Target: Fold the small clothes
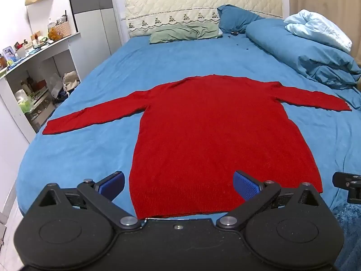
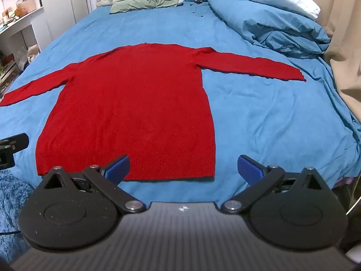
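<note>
A red sweater (image 1: 203, 135) lies flat, sleeves spread, mid-frame on the blue bed (image 1: 90, 149), while the left gripper (image 1: 179, 185) and right gripper (image 2: 183, 169) hover at bottom, jaws wide, holding nothing.

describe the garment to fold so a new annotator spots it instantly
Start from the bed with the blue sheet. At its near end, just ahead of both open grippers, lies the red sweater, flat, sleeves spread. It is the only red item; everything else on the bed is blue, green or pale bedding.
</note>
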A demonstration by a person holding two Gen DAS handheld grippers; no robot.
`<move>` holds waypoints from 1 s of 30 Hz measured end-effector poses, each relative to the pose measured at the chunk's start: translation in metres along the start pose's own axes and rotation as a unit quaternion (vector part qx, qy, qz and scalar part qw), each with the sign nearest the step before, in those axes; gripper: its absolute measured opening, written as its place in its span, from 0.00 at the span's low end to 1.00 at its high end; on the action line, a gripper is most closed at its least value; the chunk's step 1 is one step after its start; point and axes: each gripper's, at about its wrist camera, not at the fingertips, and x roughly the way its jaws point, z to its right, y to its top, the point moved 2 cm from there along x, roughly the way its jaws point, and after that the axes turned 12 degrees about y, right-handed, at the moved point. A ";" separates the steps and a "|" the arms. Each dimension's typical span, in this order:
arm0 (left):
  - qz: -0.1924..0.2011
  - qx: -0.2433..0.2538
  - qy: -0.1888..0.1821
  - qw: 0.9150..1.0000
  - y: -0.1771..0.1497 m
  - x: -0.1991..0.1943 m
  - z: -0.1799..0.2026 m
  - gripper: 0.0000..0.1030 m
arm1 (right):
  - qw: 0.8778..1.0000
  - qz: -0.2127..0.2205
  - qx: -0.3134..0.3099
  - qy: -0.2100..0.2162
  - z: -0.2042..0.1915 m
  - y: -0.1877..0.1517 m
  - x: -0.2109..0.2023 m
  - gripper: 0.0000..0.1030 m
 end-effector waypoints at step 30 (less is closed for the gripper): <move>0.019 -0.001 -0.004 1.000 -0.002 -0.008 0.001 1.00 | 1.000 -0.008 0.000 0.004 -0.002 -0.003 -0.002 1.00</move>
